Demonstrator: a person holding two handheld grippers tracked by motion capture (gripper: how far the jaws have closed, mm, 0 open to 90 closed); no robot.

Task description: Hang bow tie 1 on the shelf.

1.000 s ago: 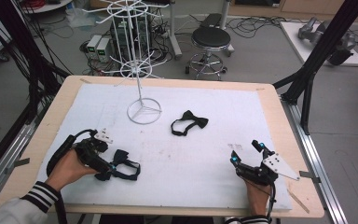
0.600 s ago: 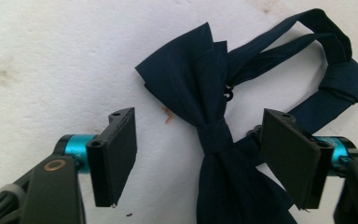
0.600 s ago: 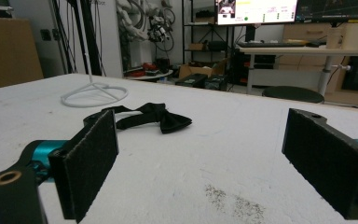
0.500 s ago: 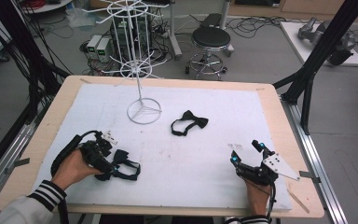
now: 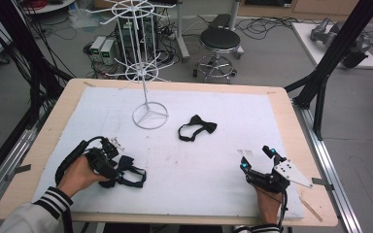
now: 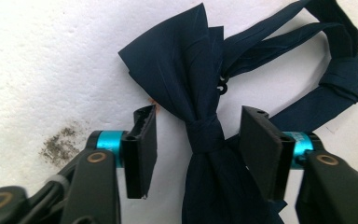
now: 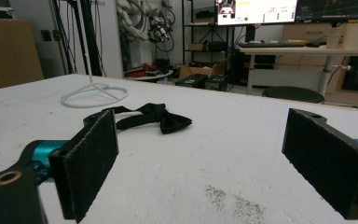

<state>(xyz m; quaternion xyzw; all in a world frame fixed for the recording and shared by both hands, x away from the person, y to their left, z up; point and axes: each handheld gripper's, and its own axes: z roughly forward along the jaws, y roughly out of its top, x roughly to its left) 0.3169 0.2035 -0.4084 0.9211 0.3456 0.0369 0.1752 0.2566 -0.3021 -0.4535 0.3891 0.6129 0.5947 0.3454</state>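
**Left jaws astride a bow tie's knot, right gripper waiting**

Nearest the person, the left gripper (image 6: 193, 140) lies low over the white foam table cover (image 5: 213, 184) with its jaws set narrowly apart on either side of the centre knot of the dark navy fabric bow tie (image 6: 200, 93), not yet pressing it. In my judgement the risk lies here: the knot sits nearer the far jaw than the other, so a closing squeeze could catch only a loose wing or the strap (image 6: 345, 74), and the tie would then slip or drag when lifted. The left hand (image 5: 77, 174) grips its tool from behind, forearm angled in from the near edge. The right gripper (image 5: 257, 167) rests near the front right of the cover, jaws wide and empty, pointing toward the second, black bow tie (image 5: 197, 128) mid-table. Beyond that stands the white wire display stand (image 5: 149, 114)
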